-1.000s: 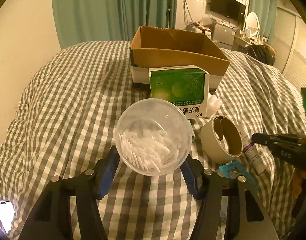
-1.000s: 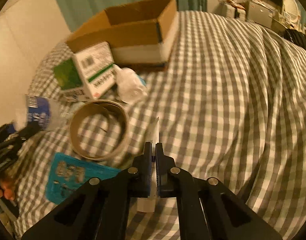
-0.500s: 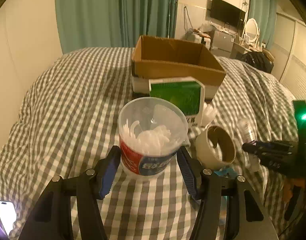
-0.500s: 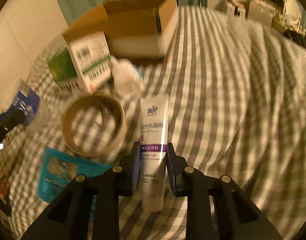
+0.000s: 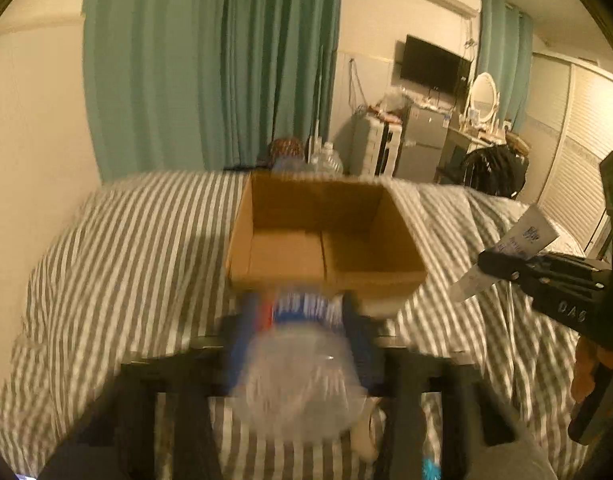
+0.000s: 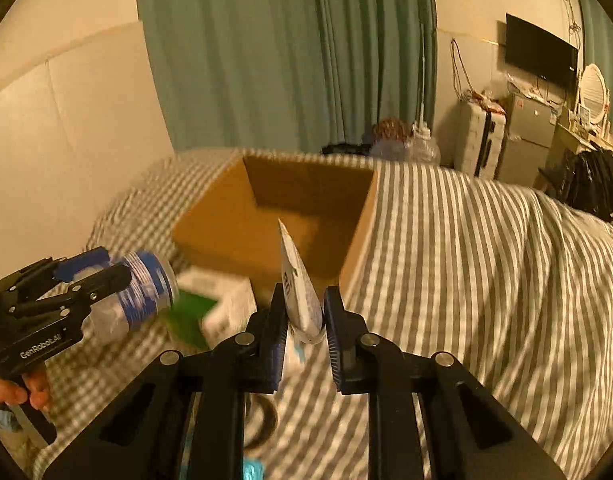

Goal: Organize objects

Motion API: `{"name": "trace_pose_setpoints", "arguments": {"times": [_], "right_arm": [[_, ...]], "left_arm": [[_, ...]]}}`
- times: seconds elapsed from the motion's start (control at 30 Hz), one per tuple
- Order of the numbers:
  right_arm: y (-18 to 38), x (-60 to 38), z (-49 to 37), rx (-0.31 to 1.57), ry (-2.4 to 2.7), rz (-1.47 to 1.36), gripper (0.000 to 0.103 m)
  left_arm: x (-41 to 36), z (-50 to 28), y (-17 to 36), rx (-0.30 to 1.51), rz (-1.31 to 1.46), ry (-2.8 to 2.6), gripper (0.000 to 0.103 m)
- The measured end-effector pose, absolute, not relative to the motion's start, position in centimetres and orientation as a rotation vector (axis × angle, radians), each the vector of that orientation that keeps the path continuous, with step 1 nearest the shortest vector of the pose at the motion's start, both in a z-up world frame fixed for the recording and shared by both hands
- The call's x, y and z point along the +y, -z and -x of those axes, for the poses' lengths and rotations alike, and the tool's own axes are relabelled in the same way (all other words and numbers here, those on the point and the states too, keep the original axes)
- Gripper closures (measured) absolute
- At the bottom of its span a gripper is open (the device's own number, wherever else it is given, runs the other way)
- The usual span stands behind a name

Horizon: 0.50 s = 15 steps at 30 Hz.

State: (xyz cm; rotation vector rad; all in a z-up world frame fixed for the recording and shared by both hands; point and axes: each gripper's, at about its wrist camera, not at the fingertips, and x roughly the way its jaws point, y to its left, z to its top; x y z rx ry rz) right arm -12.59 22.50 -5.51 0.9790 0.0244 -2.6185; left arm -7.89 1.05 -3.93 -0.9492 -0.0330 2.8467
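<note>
Step in hand: transport phase, judged; both grippers carry an item toward the cardboard box [image 5: 324, 240].
Left gripper [image 5: 302, 320]: jaws closed around a clear plastic tub [image 5: 298, 384] with a blue label; the tub lies tipped, base toward the camera, low centre of the left wrist view. Heavy motion blur.
Right gripper [image 6: 304, 316]: jaws clamped on the lower body of a white tube [image 6: 300, 292]; the crimped end points up toward the box.
Box location: centre of both views, standing on the checked bed [image 5: 126, 240], open top; its floor appears bare.
Remaining items: a green-and-white carton [image 6: 210, 308] lies just in front of the box, lower left of the right wrist view; other items at the bottom edge are too blurred to identify.
Next move, judged: bring each item over the box opening, lower it inside the walls, then release. Stagger the two grippers so they do not meet over the opening.
Risk: the tipped tub may spill if its lid is off; the lid's state cannot be determined.
</note>
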Motion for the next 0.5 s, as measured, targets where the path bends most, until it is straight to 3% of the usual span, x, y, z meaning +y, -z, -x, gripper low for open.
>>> {"name": "trace_pose_setpoints", "arguments": {"times": [0.43, 0.5], "right_arm": [[7.6, 19.7, 23.1, -0.012, 2.527, -1.0, 0.086], [8.2, 19.8, 23.7, -0.039, 2.534, -1.007, 0.079]], "left_arm": [[4.2, 18.6, 7.1, 0.103, 1.108, -2.814, 0.087], [4.2, 19.0, 7.8, 0.121, 1.126, -2.807, 0.086]]}}
